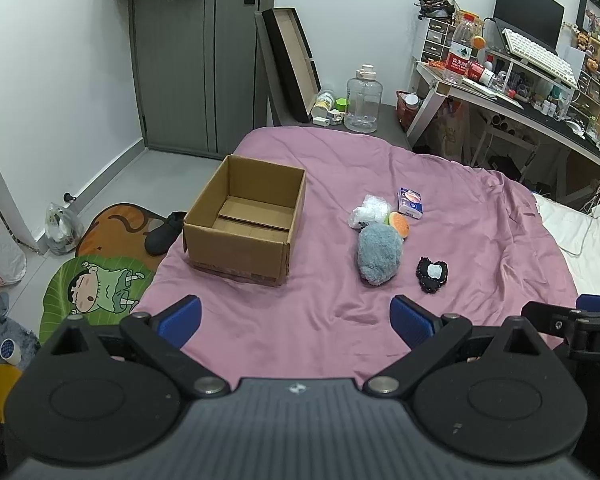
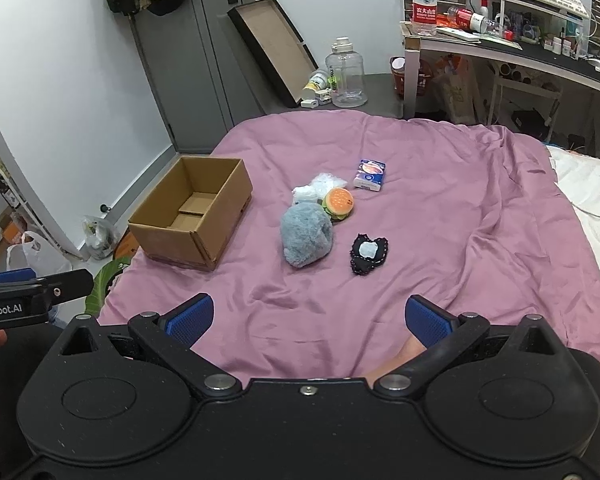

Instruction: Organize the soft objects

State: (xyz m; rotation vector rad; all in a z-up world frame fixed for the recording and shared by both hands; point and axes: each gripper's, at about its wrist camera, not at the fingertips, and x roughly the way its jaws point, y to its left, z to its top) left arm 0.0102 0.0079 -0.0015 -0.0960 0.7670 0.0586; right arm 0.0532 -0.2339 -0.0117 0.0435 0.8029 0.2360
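An open, empty cardboard box (image 1: 244, 216) (image 2: 192, 212) sits on the pink bed sheet (image 1: 340, 320) (image 2: 420, 220). To its right lie a grey-blue plush (image 1: 380, 254) (image 2: 306, 236), a burger plush (image 1: 400, 224) (image 2: 339, 203), a white crumpled bag (image 1: 368, 210) (image 2: 318, 188), a tissue pack (image 1: 410, 202) (image 2: 370, 175) and a black frilly pouch (image 1: 432, 273) (image 2: 369, 254). My left gripper (image 1: 296, 320) is open and empty above the near sheet. My right gripper (image 2: 310, 320) is open and empty, also short of the objects.
A desk (image 1: 520, 100) with bottle, keyboard and monitor stands at the back right. A water jug (image 1: 363, 100) and a leaning black tray (image 1: 290, 64) stand beyond the bed. Floor mats, slippers and bags (image 1: 112, 248) lie left of the bed.
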